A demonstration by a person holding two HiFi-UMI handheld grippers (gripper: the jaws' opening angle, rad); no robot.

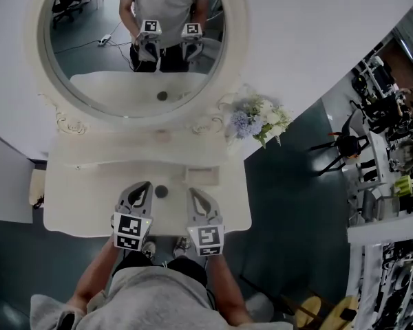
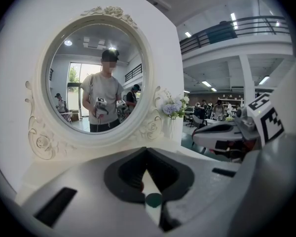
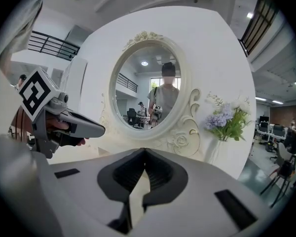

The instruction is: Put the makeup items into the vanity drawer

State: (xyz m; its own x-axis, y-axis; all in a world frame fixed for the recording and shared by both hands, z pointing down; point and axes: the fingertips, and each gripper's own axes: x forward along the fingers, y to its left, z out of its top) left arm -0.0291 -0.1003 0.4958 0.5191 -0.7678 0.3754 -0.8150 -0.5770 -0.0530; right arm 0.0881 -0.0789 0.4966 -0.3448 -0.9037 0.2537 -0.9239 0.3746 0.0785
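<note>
Against the far white wall, a cream carved vanity worktop (image 1: 76, 212) carries a large oval mirror (image 1: 89, 53), with a vase of lilac and white flowers (image 1: 260, 121) at its right. Nearer, the left tool (image 1: 142, 188) and the right tool (image 1: 194, 194) hover side by side over the worktop's near edge, both clenched and empty. Between their tips lies a small dark round makeup pot (image 1: 161, 192), just beside the left tool. It looks light, rigid and smooth-sided, so it may slip; pinching across its rim seems best. No open drawer shows.
</note>
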